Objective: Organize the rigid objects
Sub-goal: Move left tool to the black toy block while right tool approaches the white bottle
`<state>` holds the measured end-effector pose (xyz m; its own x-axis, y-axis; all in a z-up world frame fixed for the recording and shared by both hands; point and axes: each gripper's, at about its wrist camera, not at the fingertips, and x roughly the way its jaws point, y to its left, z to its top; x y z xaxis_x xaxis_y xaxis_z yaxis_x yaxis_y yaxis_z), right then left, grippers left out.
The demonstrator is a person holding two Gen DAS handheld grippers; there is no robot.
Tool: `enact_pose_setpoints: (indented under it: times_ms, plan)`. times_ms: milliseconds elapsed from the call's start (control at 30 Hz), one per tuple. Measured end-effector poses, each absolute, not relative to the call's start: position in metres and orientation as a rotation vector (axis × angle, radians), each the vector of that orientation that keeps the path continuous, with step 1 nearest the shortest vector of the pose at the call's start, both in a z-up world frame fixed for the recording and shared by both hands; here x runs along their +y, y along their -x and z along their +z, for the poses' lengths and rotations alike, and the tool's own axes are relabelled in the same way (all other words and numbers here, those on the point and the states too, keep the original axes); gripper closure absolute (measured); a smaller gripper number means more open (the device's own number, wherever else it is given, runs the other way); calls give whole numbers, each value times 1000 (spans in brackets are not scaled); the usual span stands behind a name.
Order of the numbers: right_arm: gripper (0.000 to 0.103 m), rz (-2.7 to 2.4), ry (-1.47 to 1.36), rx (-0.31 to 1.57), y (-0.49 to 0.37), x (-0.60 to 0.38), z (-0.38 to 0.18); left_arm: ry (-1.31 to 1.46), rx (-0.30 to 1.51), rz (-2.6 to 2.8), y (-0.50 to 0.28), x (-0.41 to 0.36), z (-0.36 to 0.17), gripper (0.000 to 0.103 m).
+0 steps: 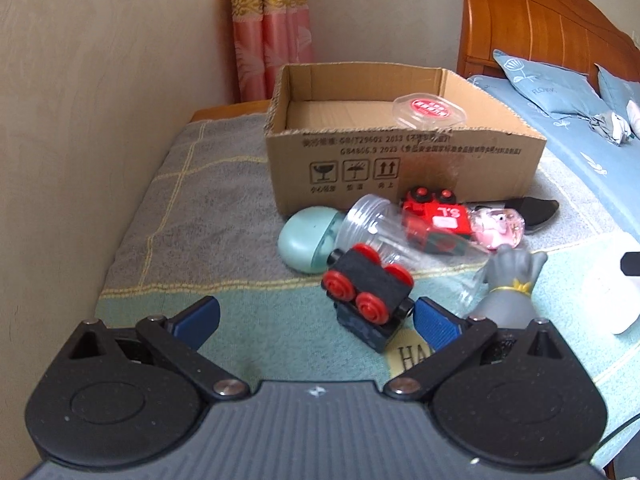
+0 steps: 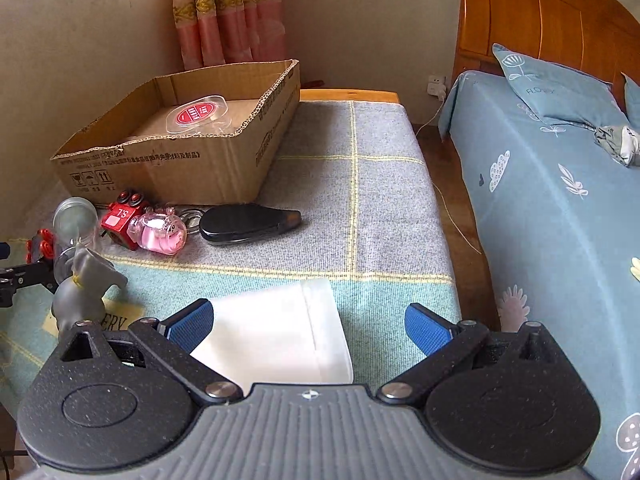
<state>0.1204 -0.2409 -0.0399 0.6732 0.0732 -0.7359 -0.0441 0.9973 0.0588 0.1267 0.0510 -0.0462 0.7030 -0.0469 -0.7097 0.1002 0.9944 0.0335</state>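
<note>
Both grippers gape empty, the left gripper (image 1: 316,320) just short of the black toy train (image 1: 370,296) lying wheels-up, long axis slanting toward the cardboard box (image 1: 404,160), the right gripper (image 2: 308,326) over a white container (image 2: 276,336).

Checked blanket (image 2: 360,184) under cardboard box (image 2: 168,168)

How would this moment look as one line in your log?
left claw: open, near black toy train | right claw: open, over white container | box: holds lid
</note>
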Motion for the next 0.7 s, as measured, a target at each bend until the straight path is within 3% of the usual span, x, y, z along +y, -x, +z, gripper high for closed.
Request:
enact_pose_setpoints:
  times_ms: [367,700]
  plan:
    - [0,92,-29,757,-99,-239,-34,-35,845,0,-100,91,-65,1]
    - [0,103,-7,741,-86,-233,-39,-56,755,-75,-119,57,-52,1]
